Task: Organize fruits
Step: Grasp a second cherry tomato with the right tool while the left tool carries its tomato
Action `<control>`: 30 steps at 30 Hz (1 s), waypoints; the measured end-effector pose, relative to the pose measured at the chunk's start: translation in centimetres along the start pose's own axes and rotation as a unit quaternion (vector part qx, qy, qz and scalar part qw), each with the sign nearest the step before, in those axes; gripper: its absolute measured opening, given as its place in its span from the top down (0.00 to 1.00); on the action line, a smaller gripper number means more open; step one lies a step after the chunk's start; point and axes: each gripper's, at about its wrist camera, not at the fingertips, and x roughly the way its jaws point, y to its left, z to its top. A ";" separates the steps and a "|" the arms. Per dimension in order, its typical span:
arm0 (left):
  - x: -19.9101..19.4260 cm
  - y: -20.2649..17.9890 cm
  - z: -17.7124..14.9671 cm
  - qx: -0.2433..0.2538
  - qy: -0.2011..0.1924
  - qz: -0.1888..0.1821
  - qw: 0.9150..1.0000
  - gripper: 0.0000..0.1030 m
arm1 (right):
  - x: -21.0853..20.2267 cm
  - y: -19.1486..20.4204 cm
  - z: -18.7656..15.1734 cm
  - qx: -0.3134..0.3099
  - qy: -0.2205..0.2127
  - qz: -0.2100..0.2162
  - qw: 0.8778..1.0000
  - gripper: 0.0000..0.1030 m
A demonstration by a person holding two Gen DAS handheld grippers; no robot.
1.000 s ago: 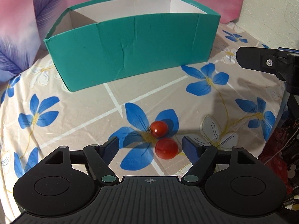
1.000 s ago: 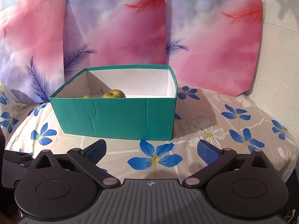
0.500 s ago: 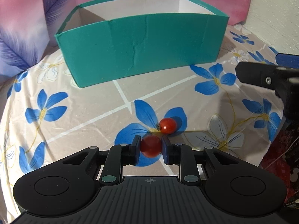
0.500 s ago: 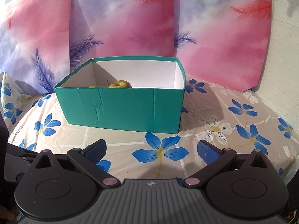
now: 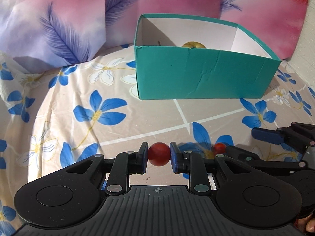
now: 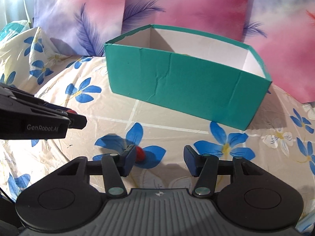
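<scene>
My left gripper (image 5: 159, 157) is shut on a red cherry tomato (image 5: 159, 157) and holds it above the flowered cloth, in front of the teal box (image 5: 206, 74). A second cherry tomato (image 6: 140, 153) lies on a blue flower of the cloth. My right gripper (image 6: 159, 155) is low over it with its jaws closing. The tomato sits between them against the left pad (image 6: 129, 158), well apart from the right one. From the left wrist view that tomato (image 5: 220, 147) shows between the right gripper's fingers (image 5: 265, 135). A yellow apple (image 5: 194, 45) lies inside the box.
The teal box (image 6: 187, 84) stands open-topped at the back of the cloth-covered table (image 5: 137, 125). Pink and purple feather-print bags (image 5: 65, 23) stand behind it. My left gripper (image 6: 72, 116) reaches in from the left of the right wrist view. A white wall (image 5: 309, 29) is on the right.
My left gripper shut on the nearer tomato and lifted it off the cloth, swinging left. My right gripper dropped down over the other tomato and its jaws have narrowed.
</scene>
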 end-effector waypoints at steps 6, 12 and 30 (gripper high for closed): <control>0.0 0.5 -0.2 -0.005 0.004 0.005 1.000 0.74 | 1.8 1.6 0.2 -0.028 0.017 0.027 0.999 0.62; 0.3 0.6 -0.2 -0.007 0.010 0.010 1.000 0.74 | 3.2 1.8 -0.1 -0.031 0.035 0.044 0.998 0.79; -5.2 -6.1 13.4 0.039 -0.144 -0.030 0.988 0.74 | -5.5 -6.9 5.3 0.069 -0.111 -0.088 0.987 0.79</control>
